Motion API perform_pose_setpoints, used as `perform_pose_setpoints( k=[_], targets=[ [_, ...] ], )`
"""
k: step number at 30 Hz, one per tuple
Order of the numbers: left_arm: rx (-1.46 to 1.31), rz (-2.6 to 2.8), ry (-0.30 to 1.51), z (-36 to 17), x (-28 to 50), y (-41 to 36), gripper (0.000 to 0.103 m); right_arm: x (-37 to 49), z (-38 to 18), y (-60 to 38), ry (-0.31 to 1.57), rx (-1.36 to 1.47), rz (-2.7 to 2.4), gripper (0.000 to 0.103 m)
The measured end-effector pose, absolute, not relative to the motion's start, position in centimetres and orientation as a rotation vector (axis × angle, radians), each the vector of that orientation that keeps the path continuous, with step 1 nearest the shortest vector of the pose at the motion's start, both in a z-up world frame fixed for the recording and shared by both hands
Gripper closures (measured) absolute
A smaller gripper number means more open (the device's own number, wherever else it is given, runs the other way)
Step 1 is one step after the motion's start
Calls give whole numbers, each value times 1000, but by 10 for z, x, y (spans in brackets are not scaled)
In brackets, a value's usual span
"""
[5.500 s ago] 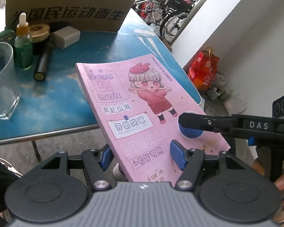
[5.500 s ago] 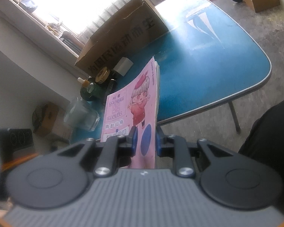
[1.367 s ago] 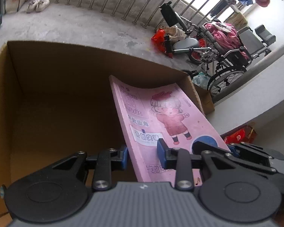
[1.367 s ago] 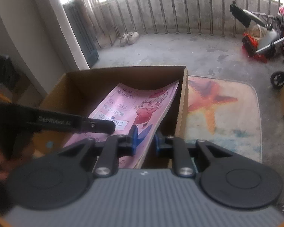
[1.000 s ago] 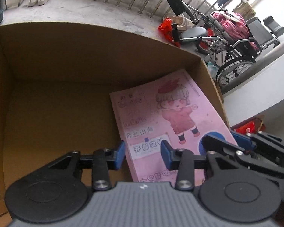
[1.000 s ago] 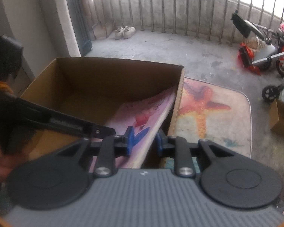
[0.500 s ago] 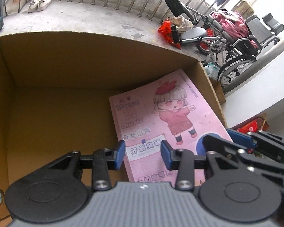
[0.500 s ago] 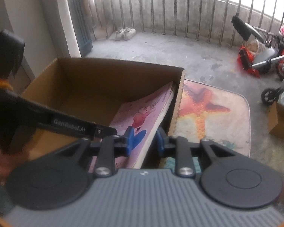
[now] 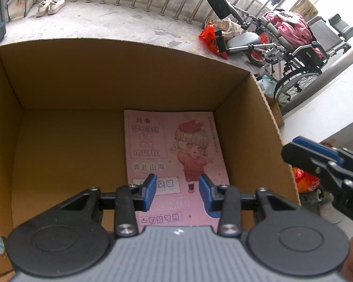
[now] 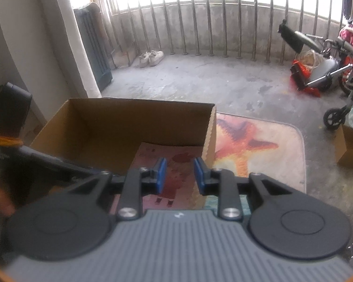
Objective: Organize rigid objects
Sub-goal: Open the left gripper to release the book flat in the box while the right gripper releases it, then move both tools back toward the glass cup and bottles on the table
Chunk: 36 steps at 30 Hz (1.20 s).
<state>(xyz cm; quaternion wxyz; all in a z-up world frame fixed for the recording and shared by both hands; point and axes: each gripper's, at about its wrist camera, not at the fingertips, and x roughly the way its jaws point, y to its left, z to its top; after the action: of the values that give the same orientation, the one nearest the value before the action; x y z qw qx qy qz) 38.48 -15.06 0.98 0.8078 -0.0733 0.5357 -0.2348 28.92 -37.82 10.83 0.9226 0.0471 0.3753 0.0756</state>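
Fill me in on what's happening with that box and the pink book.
A person is tidying things away with a handheld claw in each hand. The pink cartoon-cover notebook lies flat on the bottom of the open brown cardboard box, on its right side, near the far wall. Neither claw holds it: the left claw hovers over the book with its jaws apart, and the right claw hangs open at the box's right wall. Nothing else shows in the box.
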Motion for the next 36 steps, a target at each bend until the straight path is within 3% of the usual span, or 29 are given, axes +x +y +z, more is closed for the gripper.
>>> perform_pose_setpoints(
  k=[10, 16, 25, 32, 34, 36],
  targets=[
    [-156, -504, 1126, 19, 376, -152, 62, 281, 112, -383, 761, 120, 146, 80],
    [-146, -539, 1046, 52, 350, -147, 54, 256, 130, -387, 726, 154, 134, 80],
    [-142, -626, 891, 121, 284, -129, 30, 179, 187, -388, 619, 163, 95, 80],
    [-159, -735, 770, 163, 215, -96, 6, 95, 232, -373, 523, 174, 72, 78],
    [-165, -745, 765, 166, 200, -85, 5, 70, 241, -367, 499, 194, 67, 77],
    [-145, -762, 750, 166, 182, -74, 4, 46, 247, -360, 473, 209, 66, 68]
  ],
)
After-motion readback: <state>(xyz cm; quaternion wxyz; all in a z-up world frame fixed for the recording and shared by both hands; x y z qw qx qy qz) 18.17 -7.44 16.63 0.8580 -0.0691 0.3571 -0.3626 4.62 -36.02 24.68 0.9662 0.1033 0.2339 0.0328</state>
